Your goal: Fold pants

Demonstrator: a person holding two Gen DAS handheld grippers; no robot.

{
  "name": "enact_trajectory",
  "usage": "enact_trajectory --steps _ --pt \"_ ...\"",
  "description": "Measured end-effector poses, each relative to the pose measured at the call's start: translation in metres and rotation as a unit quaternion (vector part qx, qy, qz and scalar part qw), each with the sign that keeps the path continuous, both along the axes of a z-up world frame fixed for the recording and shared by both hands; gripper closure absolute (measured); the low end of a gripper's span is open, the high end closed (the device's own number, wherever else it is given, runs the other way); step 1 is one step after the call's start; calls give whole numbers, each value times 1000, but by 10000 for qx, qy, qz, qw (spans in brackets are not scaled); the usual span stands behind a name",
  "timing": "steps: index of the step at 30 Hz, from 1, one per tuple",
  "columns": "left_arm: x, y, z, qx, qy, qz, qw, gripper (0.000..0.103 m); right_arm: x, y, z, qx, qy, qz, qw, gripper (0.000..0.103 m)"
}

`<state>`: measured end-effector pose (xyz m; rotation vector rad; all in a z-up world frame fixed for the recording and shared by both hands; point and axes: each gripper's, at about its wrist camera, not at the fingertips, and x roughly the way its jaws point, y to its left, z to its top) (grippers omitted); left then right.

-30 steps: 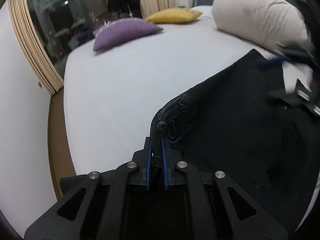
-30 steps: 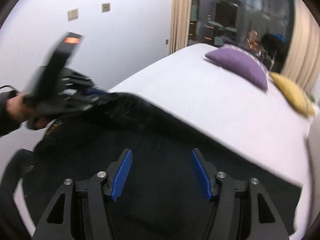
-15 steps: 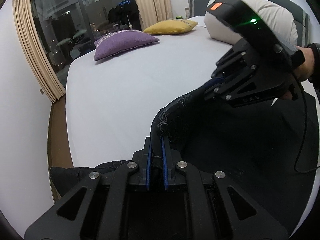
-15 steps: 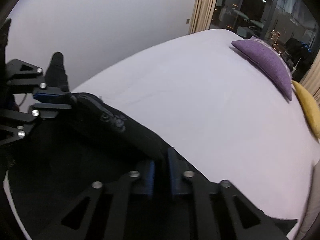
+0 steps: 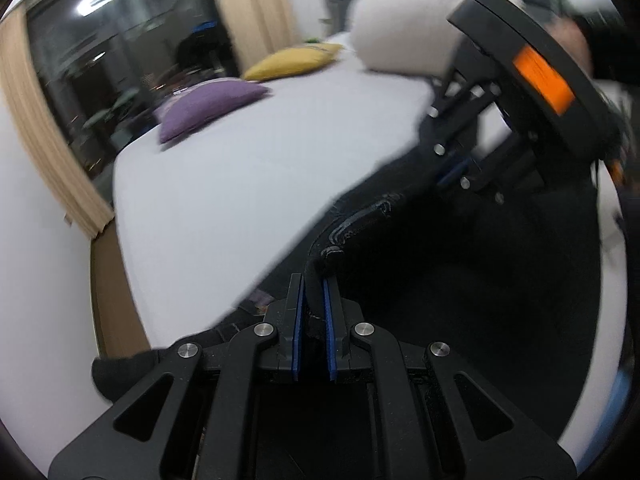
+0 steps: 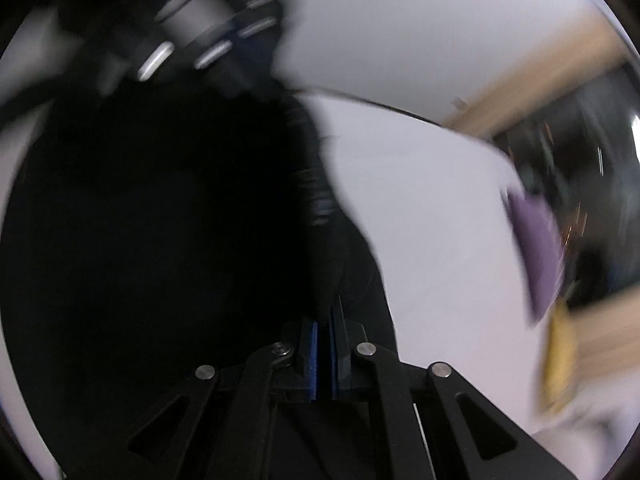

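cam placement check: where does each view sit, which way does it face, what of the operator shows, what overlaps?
Left wrist: on the left gripper, facing along its fingers over the black pants and bed toward the window; jaws shut on the pants; the right gripper and a hand show upper right.
Right wrist: on the right gripper, heavily blurred, shut on the pants; the left gripper shows upper left.
Shared: pants, bed, purple pillow, yellow pillow.
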<state>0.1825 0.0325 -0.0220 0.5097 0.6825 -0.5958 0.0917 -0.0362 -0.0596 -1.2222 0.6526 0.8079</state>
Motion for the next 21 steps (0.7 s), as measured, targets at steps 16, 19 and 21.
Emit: enact_trajectory --steps 16,19,21 --pt "-64 -40 -50 760 145 -934 9926 95 -101 -14 -77 -2379 -1494 1892 9409 99" --pt "-67 -40 -53 782 177 -1025 9915 95 -106 -15 -76 -2455 -1517 1956 9373 99" --pt "-68 -39 -55 768 246 -1083 9908 95 -112 -12 -75 -2466 -1491 1955 9374 99"
